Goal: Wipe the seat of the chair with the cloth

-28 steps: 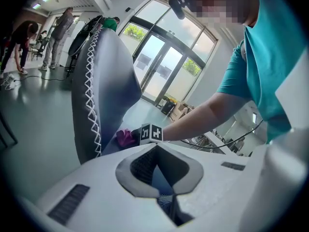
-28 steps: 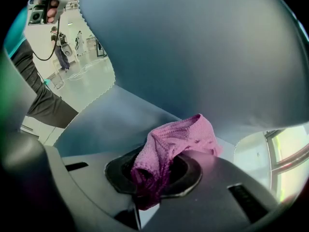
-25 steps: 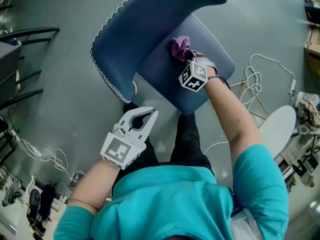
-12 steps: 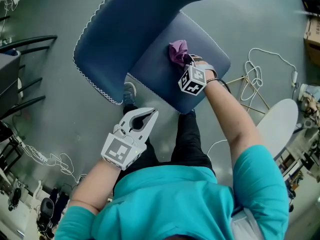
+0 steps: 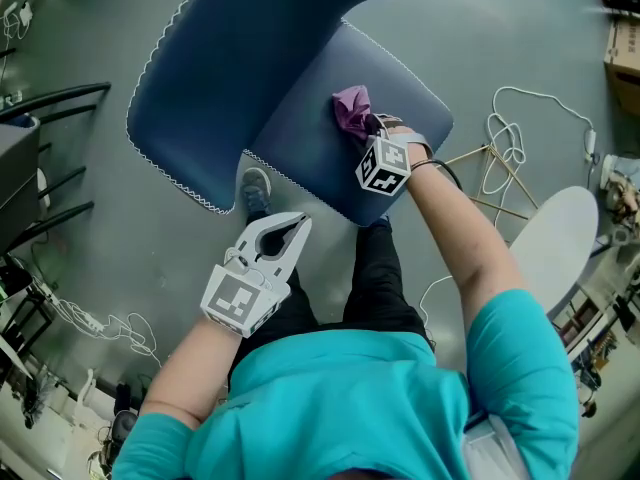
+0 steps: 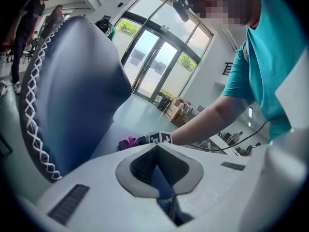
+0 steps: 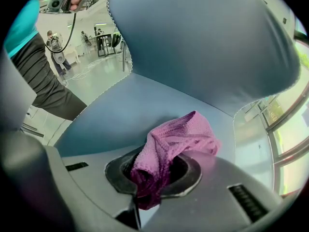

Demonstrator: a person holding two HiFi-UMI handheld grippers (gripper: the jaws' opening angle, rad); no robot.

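Observation:
In the head view the blue chair stands on the grey floor, its seat (image 5: 310, 138) below the curved backrest (image 5: 230, 68). A purple cloth (image 5: 352, 108) lies bunched on the seat, and my right gripper (image 5: 372, 128) is shut on it. In the right gripper view the cloth (image 7: 169, 144) spills out of the closed jaws of the right gripper (image 7: 166, 153) over the seat (image 7: 120, 110). My left gripper (image 5: 298, 226) hangs shut and holds nothing, off the seat's front-left edge. In the left gripper view the left gripper (image 6: 157, 149) faces the backrest (image 6: 72, 95) and the distant cloth (image 6: 129, 142).
White cables (image 5: 510, 148) and thin rods trail over the floor right of the chair, beside a white rounded panel (image 5: 555, 248). Black metal frames (image 5: 50, 98) stand at the left, a cardboard box (image 5: 622, 48) at the top right. A shoe (image 5: 255, 188) shows under the chair.
The chair has slid left and up in the head view. My right gripper and the cloth shifted slightly with it and keep their place on the seat. The left gripper has hardly moved.

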